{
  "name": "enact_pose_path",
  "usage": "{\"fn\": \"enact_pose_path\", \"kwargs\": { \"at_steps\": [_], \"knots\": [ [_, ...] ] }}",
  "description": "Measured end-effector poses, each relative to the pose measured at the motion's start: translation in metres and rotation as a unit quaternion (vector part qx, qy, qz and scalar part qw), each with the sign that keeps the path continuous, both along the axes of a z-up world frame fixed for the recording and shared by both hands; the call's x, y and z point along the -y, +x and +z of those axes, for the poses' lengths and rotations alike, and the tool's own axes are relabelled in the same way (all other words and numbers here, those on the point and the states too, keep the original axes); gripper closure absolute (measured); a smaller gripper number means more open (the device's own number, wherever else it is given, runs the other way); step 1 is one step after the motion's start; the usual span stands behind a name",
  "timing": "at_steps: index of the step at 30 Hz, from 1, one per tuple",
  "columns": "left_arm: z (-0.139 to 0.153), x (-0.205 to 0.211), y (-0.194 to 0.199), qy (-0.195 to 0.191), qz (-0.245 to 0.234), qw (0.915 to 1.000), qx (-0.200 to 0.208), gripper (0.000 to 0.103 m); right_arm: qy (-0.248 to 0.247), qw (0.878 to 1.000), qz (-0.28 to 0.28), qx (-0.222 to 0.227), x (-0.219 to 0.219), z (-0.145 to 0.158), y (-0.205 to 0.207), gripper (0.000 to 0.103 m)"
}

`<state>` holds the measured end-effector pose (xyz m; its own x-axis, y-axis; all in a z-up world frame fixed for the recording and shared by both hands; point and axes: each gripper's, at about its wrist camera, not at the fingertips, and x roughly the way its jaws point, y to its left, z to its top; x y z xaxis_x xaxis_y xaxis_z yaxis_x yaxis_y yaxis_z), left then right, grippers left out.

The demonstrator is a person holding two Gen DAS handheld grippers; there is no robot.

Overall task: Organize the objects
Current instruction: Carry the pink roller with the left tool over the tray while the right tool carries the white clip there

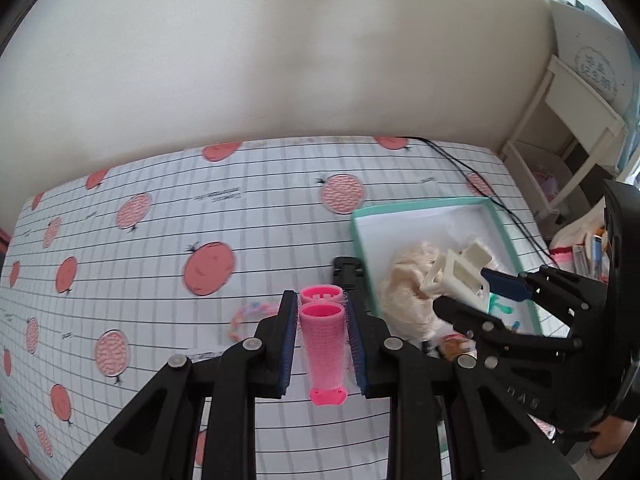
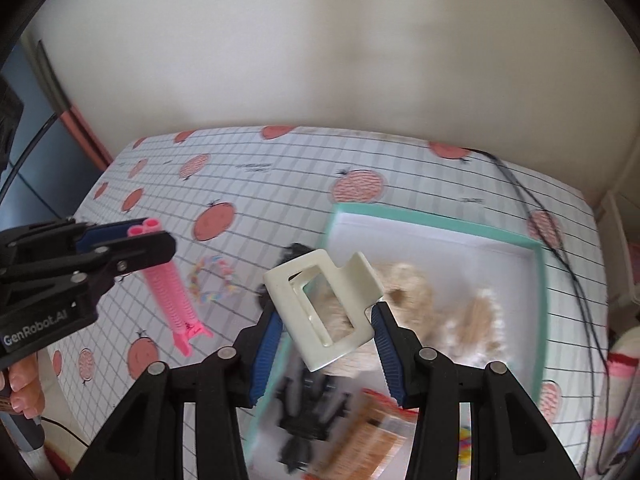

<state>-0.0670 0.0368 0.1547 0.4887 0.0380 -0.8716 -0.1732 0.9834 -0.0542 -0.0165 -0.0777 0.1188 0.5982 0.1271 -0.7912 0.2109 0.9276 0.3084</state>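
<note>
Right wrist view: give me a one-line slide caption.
Right gripper holds a cream hair claw clip above the teal-rimmed box; left gripper carries pink hair rollers.

The worktop [image 1: 140, 248] is lying bare across the left of the frame; at lower right the teal box [image 2: 538, 280] is sitting crowded, a black cable [image 2: 568, 264] trailing past it.

The worktop [image 1: 160, 248] wears a white grid-lined cloth printed with salmon-red round fruits. A shallow mint-green-rimmed cardboard box with a white inside [image 2: 538, 288] rests on it, with a pastel braided hair tie [image 2: 208, 280] lying apart from the box. A thin black cable [image 2: 560, 248] trails across the cloth past the box.
</note>
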Motion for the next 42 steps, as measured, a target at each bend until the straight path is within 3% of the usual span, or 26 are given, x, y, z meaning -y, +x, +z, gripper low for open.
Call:
{"fn": "enact_pose_path", "kwargs": {
  "at_steps": [8, 19, 26, 42],
  "knots": [
    [0.007, 0.046, 0.015, -0.048, -0.073, 0.996, 0.013, 0.077, 0.0, 0.998, -0.058, 0.001, 0.057, -0.003, -0.033, 0.054],
    [-0.001, 0.099, 0.036, -0.067, -0.143, 0.9875, -0.007, 0.077, -0.012, 0.993, -0.115, -0.013, 0.108, -0.016, -0.066, 0.054],
    [-0.03, 0.106, 0.051, -0.066, -0.135, 0.9873, -0.052, 0.077, -0.009, 0.992, -0.11, -0.055, 0.11, -0.044, -0.063, 0.054],
    [-0.061, 0.099, 0.063, -0.053, -0.102, 0.9898, -0.085, 0.076, -0.016, 0.991, -0.076, -0.106, 0.097, -0.067, -0.054, 0.053]
  ]
}}
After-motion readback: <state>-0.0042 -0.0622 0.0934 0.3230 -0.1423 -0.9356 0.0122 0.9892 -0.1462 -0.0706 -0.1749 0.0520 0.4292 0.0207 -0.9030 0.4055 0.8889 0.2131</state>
